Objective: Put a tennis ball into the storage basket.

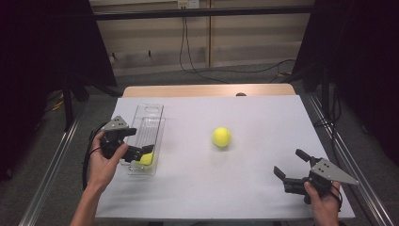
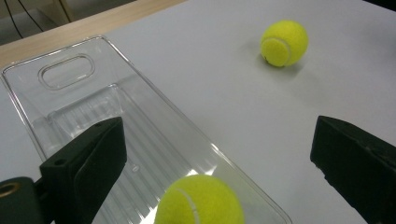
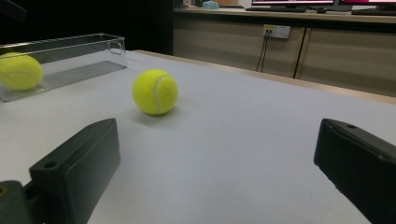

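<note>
One ball (image 1: pixel 146 159) lies in the bin (image 1: pixel 151 111)'s near end, under the left gripper (image 1: pixel 141 151), jaws apart. Second ball (image 1: pixel 221 137) sits right of the bin; the right gripper (image 1: pixel 291 165), jaws apart, likely must reach and close on it next.

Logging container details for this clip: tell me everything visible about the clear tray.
The tray is a long, narrow bin of clear, glossy plastic with a ribbed floor, low walls and an oval handle cutout in its far end flange. It sits flat on the white table, at its left side, lengthwise away from the person. One ball lies in its near end. The left tongs, open, hang over that end.
</note>
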